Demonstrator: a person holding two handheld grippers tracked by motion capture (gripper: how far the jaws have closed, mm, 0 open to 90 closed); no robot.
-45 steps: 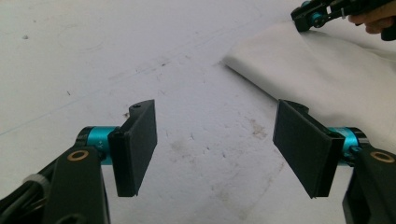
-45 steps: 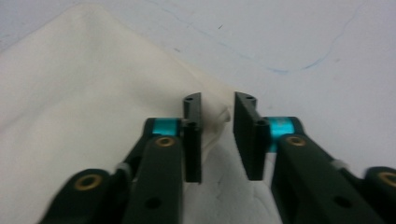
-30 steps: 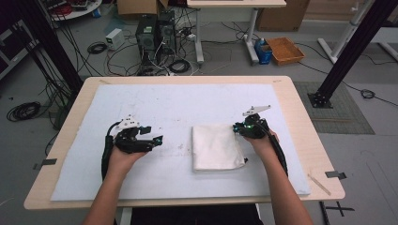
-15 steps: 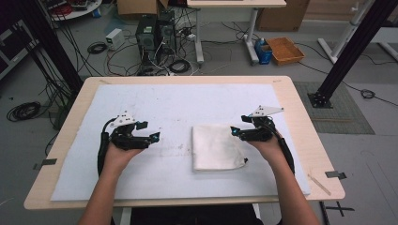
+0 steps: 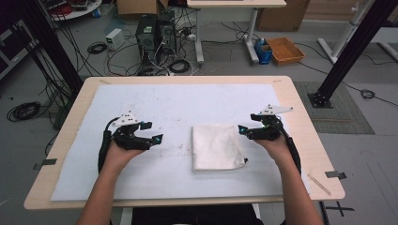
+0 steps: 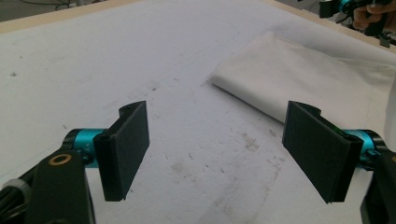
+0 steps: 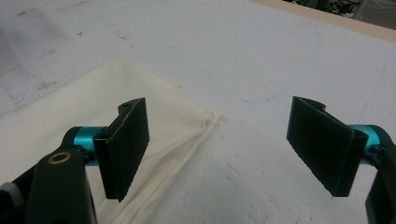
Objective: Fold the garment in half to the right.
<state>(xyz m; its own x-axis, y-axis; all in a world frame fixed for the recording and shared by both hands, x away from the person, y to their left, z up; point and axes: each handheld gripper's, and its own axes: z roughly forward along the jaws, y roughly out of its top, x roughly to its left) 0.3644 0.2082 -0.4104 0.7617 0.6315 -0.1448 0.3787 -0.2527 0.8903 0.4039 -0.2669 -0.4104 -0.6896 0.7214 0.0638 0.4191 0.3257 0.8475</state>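
The right gripper (image 7: 219, 149) hangs over the bench (image 7: 261, 56) with its two black jaws spread wide and nothing between them; they have just been opening. A folded cream cloth (image 7: 79, 100) lies flat under the left jaw, its stitched corner ending near the middle of the gap. A faint blue pen outline (image 7: 299, 79) is drawn on the white cover farther off.
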